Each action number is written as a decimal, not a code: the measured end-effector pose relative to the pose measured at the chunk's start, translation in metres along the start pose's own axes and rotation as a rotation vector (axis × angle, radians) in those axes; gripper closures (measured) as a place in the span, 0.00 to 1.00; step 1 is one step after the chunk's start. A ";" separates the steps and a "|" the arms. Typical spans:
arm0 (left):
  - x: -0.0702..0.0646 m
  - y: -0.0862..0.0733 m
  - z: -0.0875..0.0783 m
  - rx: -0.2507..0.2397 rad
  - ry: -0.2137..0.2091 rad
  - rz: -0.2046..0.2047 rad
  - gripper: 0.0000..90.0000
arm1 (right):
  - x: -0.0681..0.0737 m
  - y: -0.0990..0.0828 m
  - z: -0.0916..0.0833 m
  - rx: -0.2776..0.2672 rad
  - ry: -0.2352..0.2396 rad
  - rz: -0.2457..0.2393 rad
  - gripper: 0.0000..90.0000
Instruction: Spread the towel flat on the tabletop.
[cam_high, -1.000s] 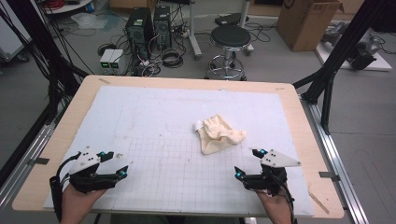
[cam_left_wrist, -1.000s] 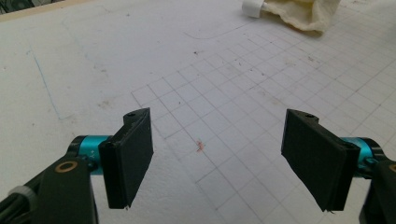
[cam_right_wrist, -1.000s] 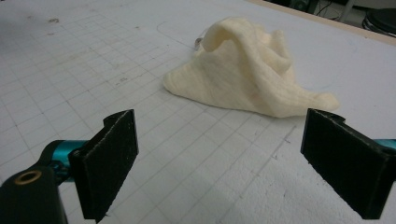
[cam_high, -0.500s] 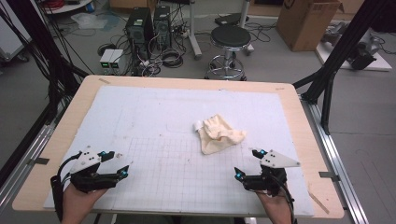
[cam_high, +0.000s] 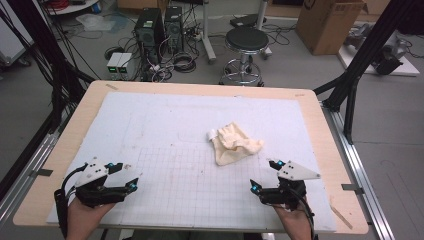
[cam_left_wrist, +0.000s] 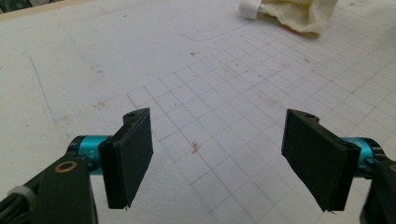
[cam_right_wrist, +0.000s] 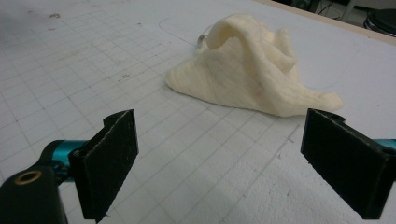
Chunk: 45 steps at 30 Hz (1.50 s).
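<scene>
Plywood table (cam_high: 320, 107) with a pale wooden edge carries a large white mat (cam_high: 175, 130), plain on its far part and ruled with a fine grid on the near part. Near the mat's middle, slightly right, lies a crumpled cream cloth (cam_high: 234, 144) with a small white tag at its left end. Left gripper (cam_high: 121, 177), black with a grey plate on top, sits at the near left, jaws spread wide over bare grid. Right gripper (cam_high: 264, 176) sits at the near right, jaws likewise wide apart, aimed at the cloth, which lies near but apart from it.
</scene>
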<state>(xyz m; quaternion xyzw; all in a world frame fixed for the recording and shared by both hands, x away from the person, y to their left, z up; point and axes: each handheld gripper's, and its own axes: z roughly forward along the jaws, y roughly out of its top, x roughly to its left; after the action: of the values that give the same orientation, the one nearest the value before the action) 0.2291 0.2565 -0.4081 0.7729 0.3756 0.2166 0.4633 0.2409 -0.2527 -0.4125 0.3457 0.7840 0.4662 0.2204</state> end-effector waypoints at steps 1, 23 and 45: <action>0.000 0.000 0.000 0.000 0.001 0.000 0.28 | 0.000 0.000 0.001 0.007 -0.003 0.005 0.12; 0.008 -0.001 0.002 0.002 0.014 -0.028 0.28 | -0.026 0.046 0.027 0.009 0.015 0.018 0.12; 0.009 0.001 0.006 0.005 0.015 -0.023 0.26 | -0.038 0.067 0.123 0.257 0.095 -0.020 0.45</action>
<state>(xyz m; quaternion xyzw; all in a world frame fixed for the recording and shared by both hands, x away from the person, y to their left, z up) 0.2391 0.2597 -0.4103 0.7679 0.3887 0.2162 0.4610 0.3711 -0.1880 -0.4096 0.3408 0.8502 0.3754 0.1415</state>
